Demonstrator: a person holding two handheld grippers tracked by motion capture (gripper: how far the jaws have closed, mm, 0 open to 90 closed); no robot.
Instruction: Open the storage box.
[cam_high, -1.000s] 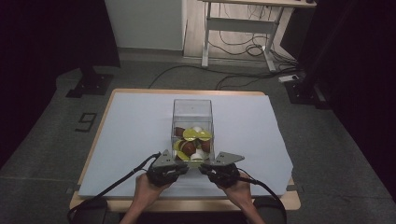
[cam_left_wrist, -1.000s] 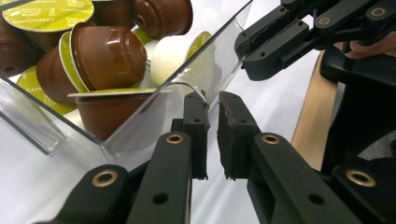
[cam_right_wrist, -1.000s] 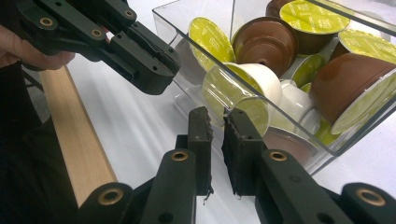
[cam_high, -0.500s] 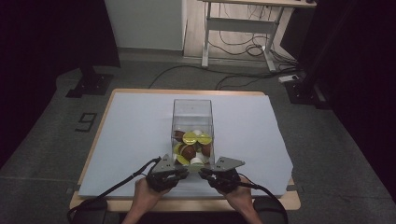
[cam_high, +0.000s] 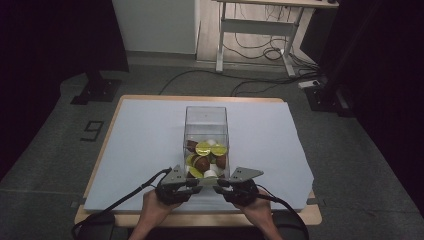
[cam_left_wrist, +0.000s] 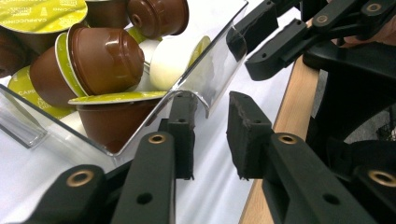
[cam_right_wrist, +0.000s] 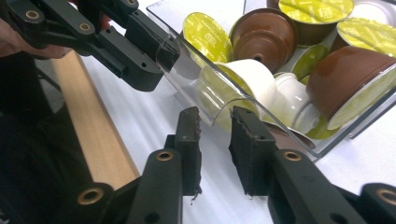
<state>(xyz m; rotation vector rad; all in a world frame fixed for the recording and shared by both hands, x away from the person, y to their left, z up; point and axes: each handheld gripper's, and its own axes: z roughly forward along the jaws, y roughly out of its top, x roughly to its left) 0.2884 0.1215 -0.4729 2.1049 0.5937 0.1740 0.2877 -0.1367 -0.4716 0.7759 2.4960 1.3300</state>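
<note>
A clear plastic box (cam_high: 206, 117) sits mid-table, holding several coffee capsules (cam_high: 205, 160) in brown, white and yellow-green at its near end. Both grippers meet at the box's near rim. In the left gripper view the curved clear lip (cam_left_wrist: 205, 100) stands between the jaws of my left gripper (cam_left_wrist: 212, 133), with a gap at the right pad. My right gripper (cam_right_wrist: 215, 135) straddles the same lip (cam_right_wrist: 223, 112), its pads apart from it. Both pairs of jaws have just been opening, and the lip is still between them. From above, my left gripper (cam_high: 192, 182) and right gripper (cam_high: 220, 182) nearly touch.
The pale blue mat (cam_high: 140, 150) covers the wooden table, whose front edge (cam_high: 200, 219) runs just behind the hands. Cables trail from both grippers off the near edge. A desk frame (cam_high: 255, 30) and floor cables lie beyond the table.
The capsules sit slightly nearer the front end of the box than a second ago. Both hands hold their place at the rim.
</note>
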